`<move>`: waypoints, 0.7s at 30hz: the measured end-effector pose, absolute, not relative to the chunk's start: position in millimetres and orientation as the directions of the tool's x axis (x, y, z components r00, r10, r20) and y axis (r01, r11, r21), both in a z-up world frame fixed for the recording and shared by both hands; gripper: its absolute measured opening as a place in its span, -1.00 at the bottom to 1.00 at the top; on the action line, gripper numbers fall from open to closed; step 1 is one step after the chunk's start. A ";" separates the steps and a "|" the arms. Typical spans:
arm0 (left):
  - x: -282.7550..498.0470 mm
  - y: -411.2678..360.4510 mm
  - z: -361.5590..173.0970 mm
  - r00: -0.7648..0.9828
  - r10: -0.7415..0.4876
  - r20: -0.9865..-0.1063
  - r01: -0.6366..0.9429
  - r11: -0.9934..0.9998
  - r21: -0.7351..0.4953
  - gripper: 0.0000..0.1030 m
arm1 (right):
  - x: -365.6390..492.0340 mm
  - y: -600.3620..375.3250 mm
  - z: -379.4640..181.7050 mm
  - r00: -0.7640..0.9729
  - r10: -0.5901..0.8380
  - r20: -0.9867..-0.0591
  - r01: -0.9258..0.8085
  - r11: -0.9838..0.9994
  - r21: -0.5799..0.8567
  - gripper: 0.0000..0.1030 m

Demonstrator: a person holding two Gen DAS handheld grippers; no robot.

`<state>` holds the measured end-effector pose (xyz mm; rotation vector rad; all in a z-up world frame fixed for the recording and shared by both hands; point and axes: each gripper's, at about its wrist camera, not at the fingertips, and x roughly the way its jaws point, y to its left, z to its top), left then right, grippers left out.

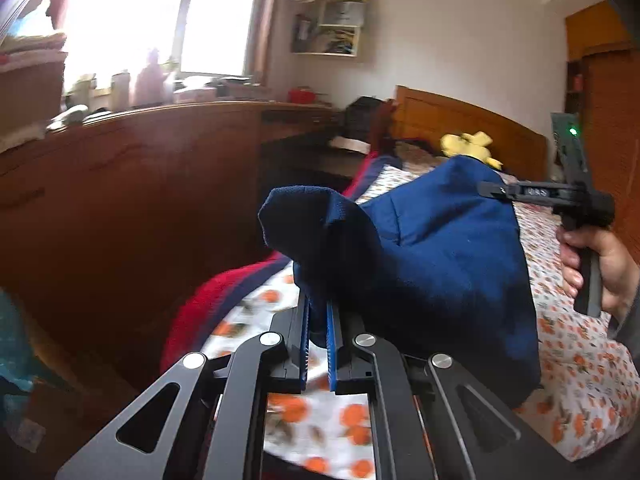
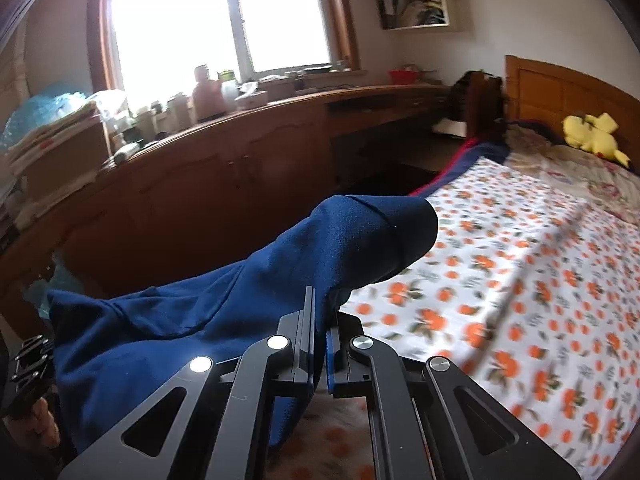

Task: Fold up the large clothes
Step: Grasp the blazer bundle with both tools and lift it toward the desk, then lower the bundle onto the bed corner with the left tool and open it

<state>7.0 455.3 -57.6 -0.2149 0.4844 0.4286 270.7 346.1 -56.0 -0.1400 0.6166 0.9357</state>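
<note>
A large navy blue garment [image 1: 440, 264] hangs in the air between both grippers, above the bed. My left gripper [image 1: 318, 312] is shut on one end of it; a bunched fold sticks up past the fingers. My right gripper [image 2: 322, 320] is shut on the other end of the garment [image 2: 224, 304], which drapes away to the left. In the left wrist view the right gripper [image 1: 496, 190] shows at the far right, clamped on the cloth's upper edge, with the hand holding its handle.
The bed [image 2: 520, 280] has a white sheet with orange fruit print and a wooden headboard [image 2: 568, 92]. A yellow plush toy [image 2: 592, 132] lies near the headboard. A long wooden cabinet [image 2: 224, 168] with bottles and clutter runs under the window. A red and navy blanket [image 1: 208, 304] hangs off the bed's edge.
</note>
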 end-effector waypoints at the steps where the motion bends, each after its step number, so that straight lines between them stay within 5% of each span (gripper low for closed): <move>1: 2.9 462.3 -58.4 0.792 0.360 -0.493 -0.459 0.883 -0.093 -0.87 | 267.1 356.5 -58.6 0.425 0.718 -0.552 -0.796 0.587 0.149 -0.95; 10: -9.7 510.4 -108.2 0.695 0.408 -0.592 -0.543 0.838 -0.061 -0.85 | 251.9 405.9 -111.4 0.396 0.645 -0.654 -0.817 0.572 0.069 -0.89; 13: -16.7 514.5 -118.0 0.681 0.420 -0.600 -0.568 0.820 -0.069 -0.82 | 246.7 403.4 -120.5 0.419 0.616 -0.667 -0.824 0.567 0.006 -0.50; 21: -43.8 515.6 -131.4 0.624 0.453 -0.637 -0.624 0.779 -0.056 -0.71 | 217.5 382.5 -112.5 0.446 0.625 -0.640 -0.835 0.548 -0.046 -0.31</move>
